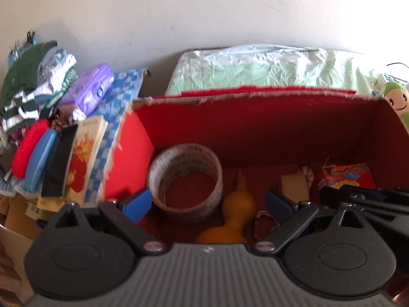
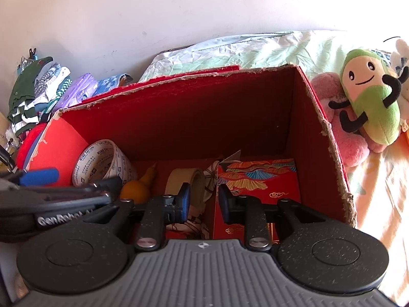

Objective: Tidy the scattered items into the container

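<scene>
- While both grippers hang over the red cardboard box (image 2: pixel 255 107), the left gripper (image 1: pixel 207 202) stands wide open with nothing pressed between its blue pads; the printed tape roll (image 1: pixel 185 176) and the orange gourd-shaped toy (image 1: pixel 236 202) lie below the gap, on the box floor.
- Beside it, the right gripper (image 2: pixel 204 199) has its jaws fairly close together; no object is clearly pinched between them, though the beige tape roll (image 2: pixel 189 181) and some patterned cloth sit just beyond the pads.
- Inside the box there are also a red packet with a colourful fan print (image 2: pixel 258 176) and a small folded paper piece, so a good share of the tidying looks done.
- Judging by what shows, little or nothing loose remains near the box; whether more items wait out of view I cannot tell.
- Left of the box, a stack of cases and a book (image 1: pixel 84 158) stands on edge, with folded clothes (image 1: pixel 28 84) piled behind; these look stored rather than scattered.
- Right of the box, a green smiling plush (image 2: pixel 370 94) leans on a pink one on patterned bedding.
- Behind the box lies a pale green crumpled pillow (image 1: pixel 255 69).
- Farthest back rises a plain off-white wall (image 1: pixel 179 12), sunlit from the right.
</scene>
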A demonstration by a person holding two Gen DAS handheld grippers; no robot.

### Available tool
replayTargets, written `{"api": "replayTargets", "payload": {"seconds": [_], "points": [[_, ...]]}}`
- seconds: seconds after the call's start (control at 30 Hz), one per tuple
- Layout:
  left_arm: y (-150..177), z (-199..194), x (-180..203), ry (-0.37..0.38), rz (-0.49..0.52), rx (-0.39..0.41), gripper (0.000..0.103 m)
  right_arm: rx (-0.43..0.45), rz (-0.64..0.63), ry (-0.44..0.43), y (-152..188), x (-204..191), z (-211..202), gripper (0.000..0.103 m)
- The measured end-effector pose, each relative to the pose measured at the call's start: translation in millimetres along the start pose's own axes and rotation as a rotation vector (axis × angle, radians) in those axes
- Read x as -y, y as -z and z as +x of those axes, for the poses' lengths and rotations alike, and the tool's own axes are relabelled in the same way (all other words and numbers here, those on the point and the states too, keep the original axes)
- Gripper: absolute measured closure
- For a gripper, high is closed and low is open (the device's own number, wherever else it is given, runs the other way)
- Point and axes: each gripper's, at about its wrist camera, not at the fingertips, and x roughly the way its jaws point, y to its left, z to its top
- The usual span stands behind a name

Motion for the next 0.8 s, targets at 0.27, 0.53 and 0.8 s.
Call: {"api": "replayTargets", "payload": {"seconds": [0.27, 0.53, 0.8], "points": [[3.8, 4.7, 7.6, -0.028, 0.051, -0.004, 0.009, 0.003, 0.008, -0.025, 0.2, -0.8, 1.3, 0.078], [3.8, 5.3, 7.8, -0.031, 0.054, -0.007, 0.009, -0.005, 0.01, -0.022, -1.3, -1.3, 3.4, 0.078], [3.6, 6.1, 7.6, -0.033, 0.055, -0.008, 0.009, -0.033, 0.027, -0.03, -1.1, 0.3, 4.9, 0.077]]}}
